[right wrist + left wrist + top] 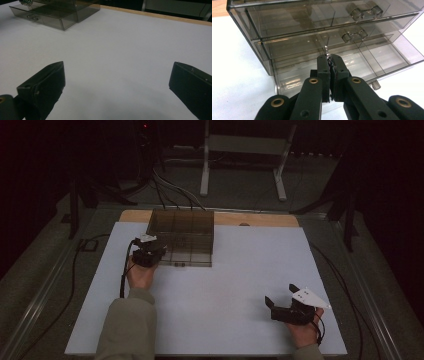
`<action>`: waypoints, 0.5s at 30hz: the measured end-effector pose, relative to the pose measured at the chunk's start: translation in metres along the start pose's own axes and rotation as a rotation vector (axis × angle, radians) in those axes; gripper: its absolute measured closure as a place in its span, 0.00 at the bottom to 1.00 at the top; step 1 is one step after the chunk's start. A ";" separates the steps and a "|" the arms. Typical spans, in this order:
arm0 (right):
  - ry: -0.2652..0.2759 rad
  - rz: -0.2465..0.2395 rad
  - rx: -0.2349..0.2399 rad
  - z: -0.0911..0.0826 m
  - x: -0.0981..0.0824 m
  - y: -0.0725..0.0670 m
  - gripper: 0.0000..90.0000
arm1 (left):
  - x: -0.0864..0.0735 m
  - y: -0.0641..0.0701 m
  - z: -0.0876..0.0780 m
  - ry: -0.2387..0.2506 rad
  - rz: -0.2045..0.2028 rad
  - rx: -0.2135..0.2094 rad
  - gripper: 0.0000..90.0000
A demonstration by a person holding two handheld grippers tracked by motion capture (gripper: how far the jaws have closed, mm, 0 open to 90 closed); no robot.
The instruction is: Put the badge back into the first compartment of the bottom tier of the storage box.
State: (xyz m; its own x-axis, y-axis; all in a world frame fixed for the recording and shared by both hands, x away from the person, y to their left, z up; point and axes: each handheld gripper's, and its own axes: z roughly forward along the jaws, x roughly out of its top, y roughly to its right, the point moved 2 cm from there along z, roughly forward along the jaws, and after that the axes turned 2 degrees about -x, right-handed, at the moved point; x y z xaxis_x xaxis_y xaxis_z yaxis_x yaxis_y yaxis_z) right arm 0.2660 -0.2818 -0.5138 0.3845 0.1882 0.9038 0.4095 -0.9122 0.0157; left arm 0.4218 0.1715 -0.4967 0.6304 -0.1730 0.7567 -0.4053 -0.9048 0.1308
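A smoky see-through drawer box (182, 226) stands at the back left of the white table (225, 320). Its lowest drawer (374, 53) is pulled out and divided into compartments. The two drawers above it are pushed in, with clear handles (354, 36). My left gripper (329, 58) is shut on a small thin metal piece (327, 50), which sticks up from the tips over the left part of the open drawer. In the high view this left gripper (150, 251) sits at the drawer's left front corner. My right gripper (281, 295) rests open and empty near the front right of the table, far from the drawer box (57, 12).
A wooden strip (260, 219) runs along the table's far edge. Beyond it, a white metal stand (242, 150) is on the floor. Black cables (75, 270) trail off the table's left side. Bare white surface lies between the two grippers.
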 end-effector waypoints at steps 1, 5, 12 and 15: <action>0.000 0.000 0.000 0.000 0.000 0.000 0.01 | 0.000 0.000 0.001 -0.001 -0.004 0.001 0.98; 0.000 0.000 0.000 0.000 0.000 0.000 0.01 | 0.000 0.000 0.002 -0.003 -0.010 0.004 0.98; 0.001 0.002 0.000 0.000 0.000 0.000 0.01 | -0.001 0.000 0.004 -0.005 -0.025 0.000 0.98; 0.001 0.002 0.000 0.000 0.000 0.000 0.01 | -0.002 -0.001 0.007 -0.014 -0.030 0.002 0.98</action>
State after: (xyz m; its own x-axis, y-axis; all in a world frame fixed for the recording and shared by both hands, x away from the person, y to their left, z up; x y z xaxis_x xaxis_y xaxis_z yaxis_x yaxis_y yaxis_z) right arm 0.2661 -0.2823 -0.5138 0.3847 0.1862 0.9041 0.4087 -0.9126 0.0140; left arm 0.4249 0.1699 -0.5030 0.6514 -0.1514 0.7435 -0.3852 -0.9102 0.1521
